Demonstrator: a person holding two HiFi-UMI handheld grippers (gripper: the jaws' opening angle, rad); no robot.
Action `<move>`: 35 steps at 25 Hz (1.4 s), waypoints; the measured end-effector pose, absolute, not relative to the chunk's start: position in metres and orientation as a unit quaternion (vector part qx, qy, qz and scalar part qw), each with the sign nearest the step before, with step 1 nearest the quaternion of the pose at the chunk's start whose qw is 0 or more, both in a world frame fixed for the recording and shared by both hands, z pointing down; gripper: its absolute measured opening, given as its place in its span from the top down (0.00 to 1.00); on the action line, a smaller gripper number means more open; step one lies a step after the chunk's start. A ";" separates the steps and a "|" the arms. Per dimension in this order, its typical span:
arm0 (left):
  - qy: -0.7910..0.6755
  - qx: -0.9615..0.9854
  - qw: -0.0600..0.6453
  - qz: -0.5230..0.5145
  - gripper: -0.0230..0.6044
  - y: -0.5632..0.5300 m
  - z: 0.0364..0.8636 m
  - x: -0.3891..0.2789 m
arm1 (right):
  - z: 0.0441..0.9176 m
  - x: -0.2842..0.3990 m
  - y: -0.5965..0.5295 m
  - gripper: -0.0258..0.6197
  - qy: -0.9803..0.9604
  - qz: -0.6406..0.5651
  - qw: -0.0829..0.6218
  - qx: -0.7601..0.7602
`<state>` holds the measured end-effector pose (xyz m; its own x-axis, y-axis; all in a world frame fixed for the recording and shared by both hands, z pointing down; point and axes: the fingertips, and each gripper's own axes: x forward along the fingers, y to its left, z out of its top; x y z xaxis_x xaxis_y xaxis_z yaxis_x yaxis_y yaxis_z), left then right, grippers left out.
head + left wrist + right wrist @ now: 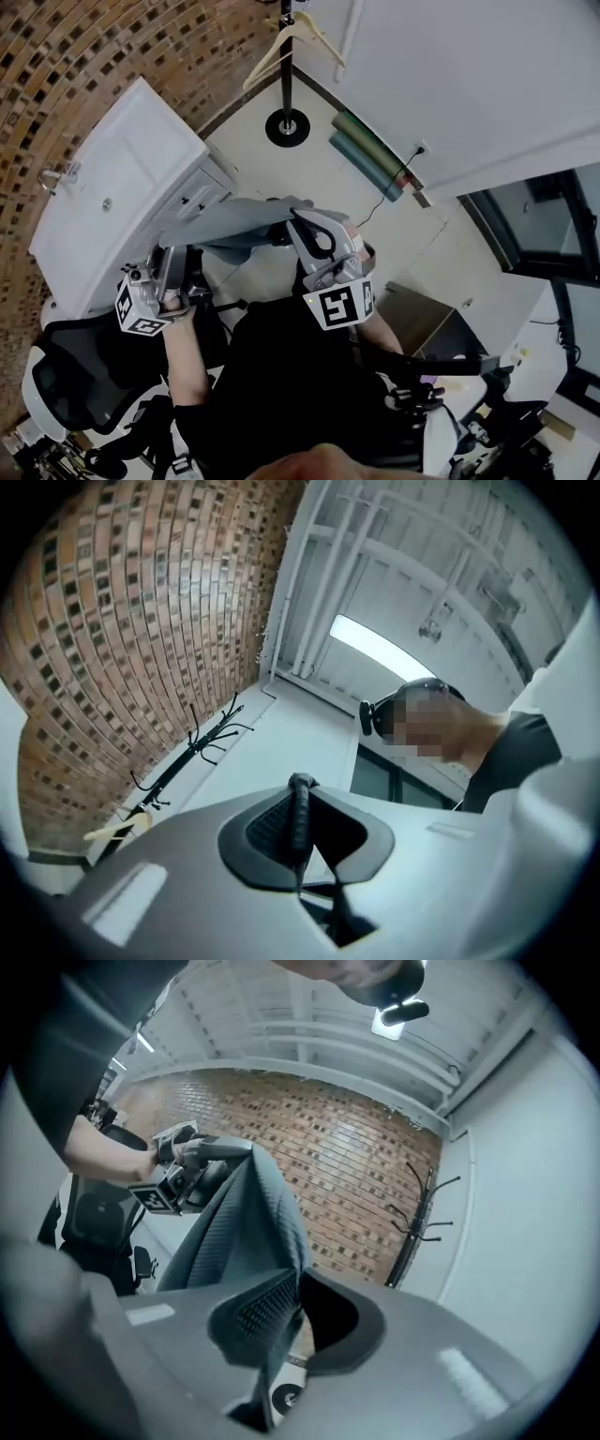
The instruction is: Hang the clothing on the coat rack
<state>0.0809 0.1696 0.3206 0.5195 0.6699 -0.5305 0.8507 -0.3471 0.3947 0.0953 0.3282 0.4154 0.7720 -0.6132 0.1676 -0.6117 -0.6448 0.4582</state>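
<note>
Grey knit garment (pixel 239 220) is stretched between both grippers, mid-frame in head view, in front of the person's chest & off the rack. L gripper (pixel 300 799): jaws pinched together on a thin dark fold of the cloth, seen edge-on in left gripper view. In head view it sits at approx 8 o'clock from the garment's centre and holds the left end. R gripper (pixel 292 1288): jaws also closed on the cloth. The fabric comes out of the pads as a ribbed grey sheet and runs up to the L gripper at approx 10 o'clock in right gripper view. In head view the R gripper holds the garment's right end, approx 3 o'clock from its centre. Coat rack (pixel 286 66): black pole w/ round base on pale floor, at 12 o'clock, well apart from the garment. A pale wooden hanger (pixel 298 37) hangs on it. White cabinet (pixel 122 178) at 10 o'clock, just beside the cloth's left end, w/ brick wall (pixel 112 47) beyond it. Two green rolls (pixel 370 155) lie along the white wall at 1 o'clock. Black office chair (pixel 70 375) at 8 o'clock. The rack's hooks show in both gripper views, against brick in one & white wall in the other.
</note>
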 end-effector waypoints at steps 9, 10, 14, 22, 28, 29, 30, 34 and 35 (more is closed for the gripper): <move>0.540 0.736 0.381 -0.146 0.93 0.255 0.291 0.165 | 0.490 0.168 0.376 0.47 -0.383 0.113 0.014 0.917; 0.545 0.731 0.385 -0.144 0.93 0.259 0.292 0.174 | 0.507 0.175 0.372 0.47 -0.393 0.134 0.009 0.910; 0.555 0.713 0.406 -0.138 0.93 0.265 0.305 0.217 | 0.557 0.202 0.347 0.53 -0.422 0.185 -0.014 0.887; 0.538 0.716 0.425 -0.133 0.93 0.229 0.327 0.325 | 0.507 0.285 0.424 0.94 -0.232 0.196 0.142 0.942; 0.541 0.743 0.362 -0.157 0.93 0.221 0.341 0.356 | 0.422 0.329 0.480 0.94 -0.123 0.099 0.172 0.972; 0.544 0.745 0.352 -0.160 0.93 0.224 0.341 0.357 | 0.420 0.337 0.485 0.94 -0.123 0.100 0.165 0.974; 0.546 0.748 0.342 -0.162 0.93 0.228 0.340 0.360 | 0.419 0.345 0.491 0.94 -0.124 0.099 0.157 0.975; 0.541 0.769 0.299 -0.161 0.93 0.245 0.318 0.382 | 0.398 0.370 0.510 0.94 -0.133 0.083 0.139 0.978; 0.539 0.776 0.283 -0.167 0.93 0.249 0.305 0.389 | 0.386 0.378 0.515 0.94 -0.135 0.070 0.140 0.978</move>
